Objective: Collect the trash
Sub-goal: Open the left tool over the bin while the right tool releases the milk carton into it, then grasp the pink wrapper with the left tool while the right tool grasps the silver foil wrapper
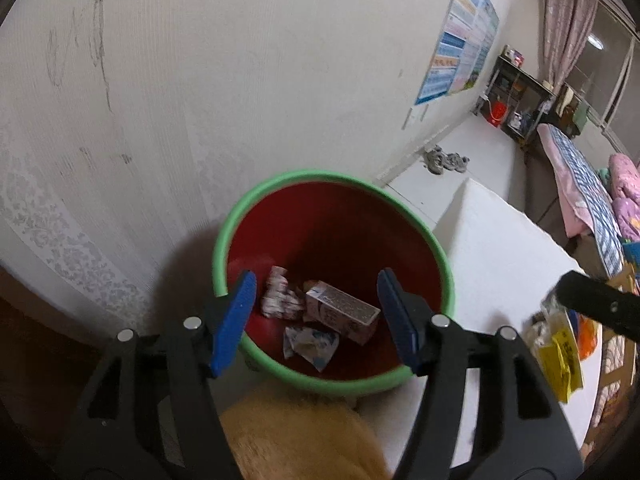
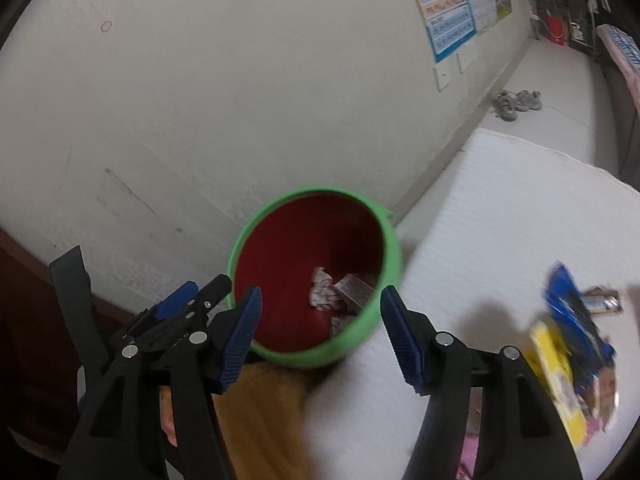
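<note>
Trash lies in the bin, seemingly below both open jaws

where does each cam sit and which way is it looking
Left wrist: on the left gripper, angled down into the bin; its open blue fingers show, the right gripper at the right edge.
Right wrist: on the right gripper, angled down at the bin from further right; its open fingers show, the left gripper at left.
Shared: bin, carton, wall, poster.
</note>
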`<state>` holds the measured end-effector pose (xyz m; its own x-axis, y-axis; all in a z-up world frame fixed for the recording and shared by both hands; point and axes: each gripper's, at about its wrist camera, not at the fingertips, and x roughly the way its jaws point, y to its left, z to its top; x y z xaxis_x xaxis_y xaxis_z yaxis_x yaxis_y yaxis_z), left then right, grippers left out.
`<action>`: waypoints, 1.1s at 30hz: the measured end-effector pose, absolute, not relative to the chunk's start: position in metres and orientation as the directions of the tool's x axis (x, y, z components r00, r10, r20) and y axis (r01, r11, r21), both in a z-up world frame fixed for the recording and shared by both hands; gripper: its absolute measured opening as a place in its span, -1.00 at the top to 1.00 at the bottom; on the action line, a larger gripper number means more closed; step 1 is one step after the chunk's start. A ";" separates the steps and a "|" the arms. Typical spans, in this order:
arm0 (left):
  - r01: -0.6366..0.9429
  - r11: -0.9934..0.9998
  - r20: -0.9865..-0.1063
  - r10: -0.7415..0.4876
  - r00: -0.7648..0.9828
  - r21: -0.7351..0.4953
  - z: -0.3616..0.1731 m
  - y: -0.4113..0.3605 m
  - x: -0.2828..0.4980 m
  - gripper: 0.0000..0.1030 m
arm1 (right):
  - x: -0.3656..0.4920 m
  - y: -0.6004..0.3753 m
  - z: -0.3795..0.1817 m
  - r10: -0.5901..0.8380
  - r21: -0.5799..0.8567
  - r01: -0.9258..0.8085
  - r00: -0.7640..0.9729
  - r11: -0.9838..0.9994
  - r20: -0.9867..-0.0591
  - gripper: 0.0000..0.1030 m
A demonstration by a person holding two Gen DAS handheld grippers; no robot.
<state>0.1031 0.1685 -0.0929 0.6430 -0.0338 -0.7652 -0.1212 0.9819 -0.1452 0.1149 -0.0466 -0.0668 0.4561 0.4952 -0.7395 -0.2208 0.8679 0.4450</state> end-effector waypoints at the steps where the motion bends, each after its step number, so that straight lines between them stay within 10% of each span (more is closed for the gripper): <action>1: -0.107 0.984 -0.767 -0.042 0.640 -0.143 -0.093 0.163 0.099 -0.17 | 0.109 -0.055 -0.065 0.486 0.438 -0.215 0.466 0.873 -0.739 -0.18; 10: 0.026 0.987 -0.787 -0.143 0.601 -0.160 -0.094 0.108 0.071 -0.25 | 0.045 -0.158 -0.040 0.312 0.330 -0.084 0.602 0.940 -0.735 -0.40; 26: 0.300 0.925 -0.882 -0.330 0.336 -0.232 -0.139 -0.020 0.014 -0.36 | -0.073 -0.220 -0.167 0.271 0.340 0.139 0.363 0.930 -0.892 -0.53; 31: 0.368 0.909 -0.899 -0.317 0.303 -0.196 -0.146 -0.046 0.004 -0.36 | -0.086 -0.220 -0.187 0.290 0.354 0.149 0.334 0.923 -0.897 0.52; 33: 0.372 0.907 -0.908 -0.311 0.281 -0.195 -0.152 -0.052 0.003 -0.36 | -0.088 -0.224 -0.191 0.321 0.388 0.157 0.335 0.908 -0.886 0.63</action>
